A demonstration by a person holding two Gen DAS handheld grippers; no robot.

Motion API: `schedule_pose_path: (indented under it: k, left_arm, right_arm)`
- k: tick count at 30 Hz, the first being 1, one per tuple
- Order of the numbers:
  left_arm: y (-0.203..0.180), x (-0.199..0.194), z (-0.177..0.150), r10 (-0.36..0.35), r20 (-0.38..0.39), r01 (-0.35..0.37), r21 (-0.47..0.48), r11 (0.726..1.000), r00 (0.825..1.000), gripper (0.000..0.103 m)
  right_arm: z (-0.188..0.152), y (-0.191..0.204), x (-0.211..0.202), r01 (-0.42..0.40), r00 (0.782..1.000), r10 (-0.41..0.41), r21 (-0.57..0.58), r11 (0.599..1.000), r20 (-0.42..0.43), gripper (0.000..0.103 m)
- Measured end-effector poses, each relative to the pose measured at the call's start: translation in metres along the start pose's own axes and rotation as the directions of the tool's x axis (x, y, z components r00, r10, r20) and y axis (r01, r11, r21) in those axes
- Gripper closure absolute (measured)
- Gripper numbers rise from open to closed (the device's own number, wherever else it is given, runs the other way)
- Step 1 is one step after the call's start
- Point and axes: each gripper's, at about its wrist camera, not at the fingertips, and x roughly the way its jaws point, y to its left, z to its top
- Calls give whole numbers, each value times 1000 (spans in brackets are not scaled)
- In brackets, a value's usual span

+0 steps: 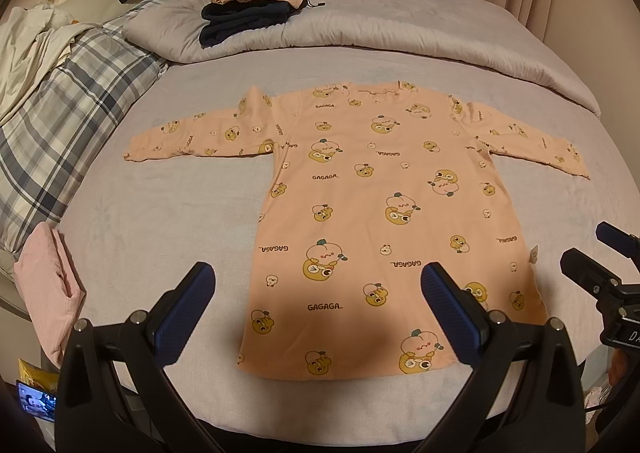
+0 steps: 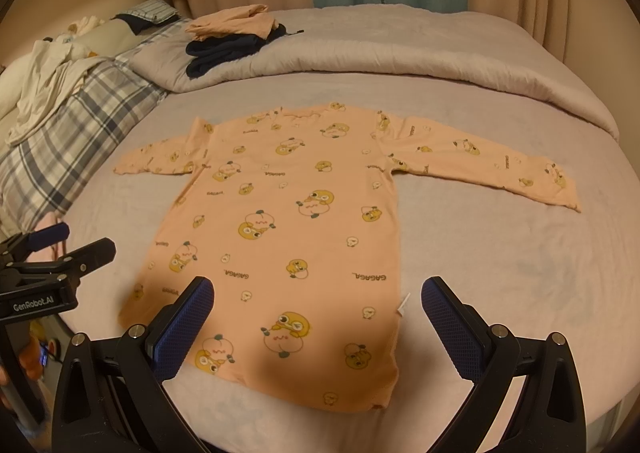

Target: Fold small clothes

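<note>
Left tongs: I see them at the bottom of the left wrist view, spread wide, holding nothing, above the shirt's hem.
Right tongs: wide apart too, empty, low in the right wrist view over the shirt's lower right part.
Shirt: I read it lying flat on the bed, mid-frame, both sleeves stretched sideways.
Pink cloth: folded, lower left edge.
Plaid pillow: left side.
Stack of clothes: on the grey quilt, upper centre.
</note>
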Motion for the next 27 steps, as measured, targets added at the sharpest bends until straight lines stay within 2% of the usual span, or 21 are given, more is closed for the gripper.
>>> schedule_pose_path:
  k: [10,15,18,23,27]
  left_arm:
    - [1,10,0,-2,-12,2,6,1000,1000,0]
    - [-4,18,5,-23,-22,23,0,1000,1000,0]
    - [-1,31,8,-85,-37,83,-50,995,996,0]
    - [2,68,13,-142,-104,128,-130,983,984,0]
    - [1,101,16,-239,-157,204,-209,956,958,0]
  right_arm:
    - [1,-3,7,-6,1000,7,14,1000,-11,0]
    - [0,-17,15,-73,997,74,69,995,-16,0]
    - [-2,-32,25,-102,994,106,128,987,-21,0]
    - [-9,-63,43,-70,997,75,214,974,-15,0]
    - [-12,-107,44,-110,994,104,334,936,37,0]
